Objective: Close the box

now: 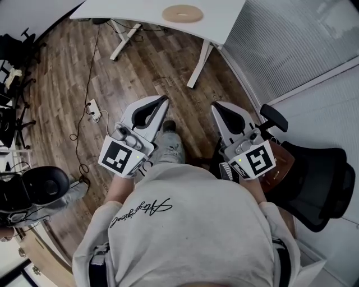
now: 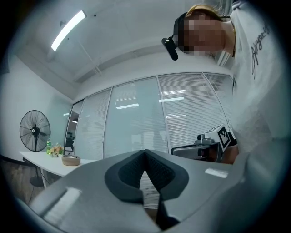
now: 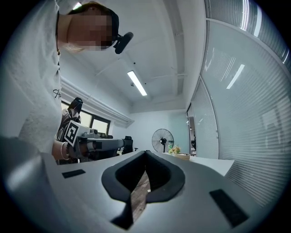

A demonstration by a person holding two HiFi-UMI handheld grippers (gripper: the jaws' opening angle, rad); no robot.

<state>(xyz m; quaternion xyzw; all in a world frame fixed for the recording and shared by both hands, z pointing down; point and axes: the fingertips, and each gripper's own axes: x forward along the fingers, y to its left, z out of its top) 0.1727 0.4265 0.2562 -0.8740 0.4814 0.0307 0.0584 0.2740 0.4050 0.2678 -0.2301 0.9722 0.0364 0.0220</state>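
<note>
Head view: my left gripper and right gripper hang over the wooden floor, fingers pressed together on nothing. The white tabletop at 12 o'clock carries a tan ring. I can't place the box.

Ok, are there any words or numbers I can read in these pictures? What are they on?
Black script on the person's white shirt: curly handwriting, too looped to read.
Left marker, a square on the left gripper: a black-and-white pattern, no letters.
Right marker, a square on the right gripper: also a pattern, no letters.
No other words or numbers show.
</note>
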